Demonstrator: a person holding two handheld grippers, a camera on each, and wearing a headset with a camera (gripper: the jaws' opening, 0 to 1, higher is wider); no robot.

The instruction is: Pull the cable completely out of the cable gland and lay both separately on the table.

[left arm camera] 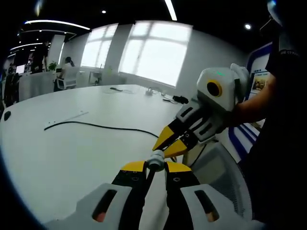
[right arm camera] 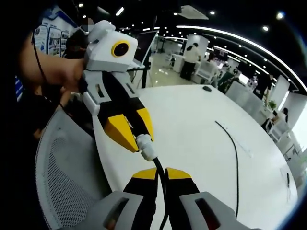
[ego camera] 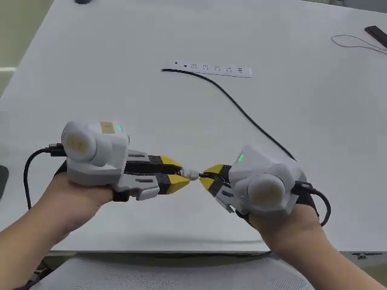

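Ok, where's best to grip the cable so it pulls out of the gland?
Grip the cable just behind the cable gland, coming from the end opposite the left gripper, in line with the gland's bore. The right gripper is shut there, so the pull looks straight.

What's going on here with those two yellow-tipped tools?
A person works two grippers at a white table. The left gripper clamps a small white gland. The right gripper pinches the black cable that runs out of it. The cable is still in the gland, and neither is laid down yet.
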